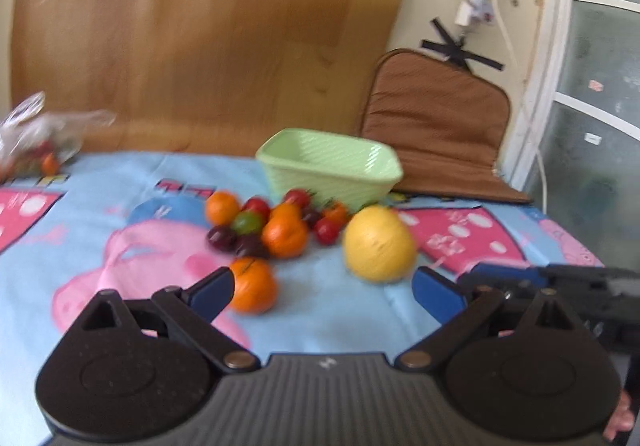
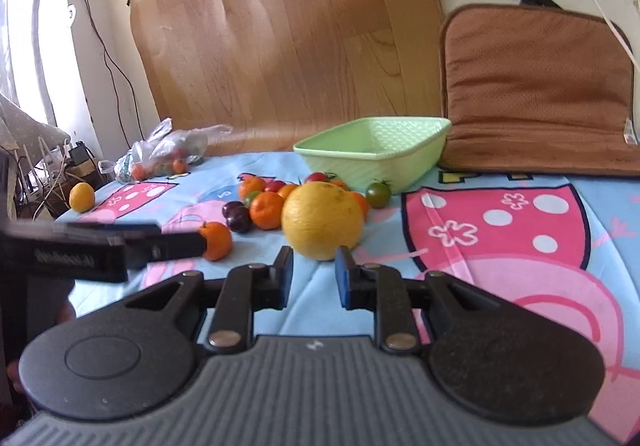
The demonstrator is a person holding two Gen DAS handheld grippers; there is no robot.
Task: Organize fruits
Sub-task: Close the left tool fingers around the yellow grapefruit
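Two black tools with blue pads fill the foreground, both above a bench covered by a light blue cartoon cloth (image 2: 400,174). Left tool (image 1: 324,288) has its jaws spread wide with nothing between them. An orange (image 1: 253,285) lies on the cloth just beyond its left pad (image 1: 212,292). Right tool (image 2: 313,278) has its jaws parted by a narrow gap, also holding nothing. A big yellow citrus (image 2: 323,220) sits on the cloth just ahead of its pads, not gripped.

Behind the citrus lies a loose heap of small fruit (image 1: 276,222): oranges, red and green cherry tomatoes and dark plums, touching one another. A green tomato (image 2: 378,194) sits apart to the right of the heap, close to a pale green basket (image 2: 376,156). This basket stands at the back of the bench, just behind the heap, with no fruit visible inside.

Far left on the cloth, a small yellow fruit (image 2: 81,197) rests alone. Near it a clear bag (image 2: 168,150) holds more small fruit. A brown cushion (image 2: 536,86) leans at the back right, and a wood-patterned sheet (image 2: 288,30) stands against the wall.
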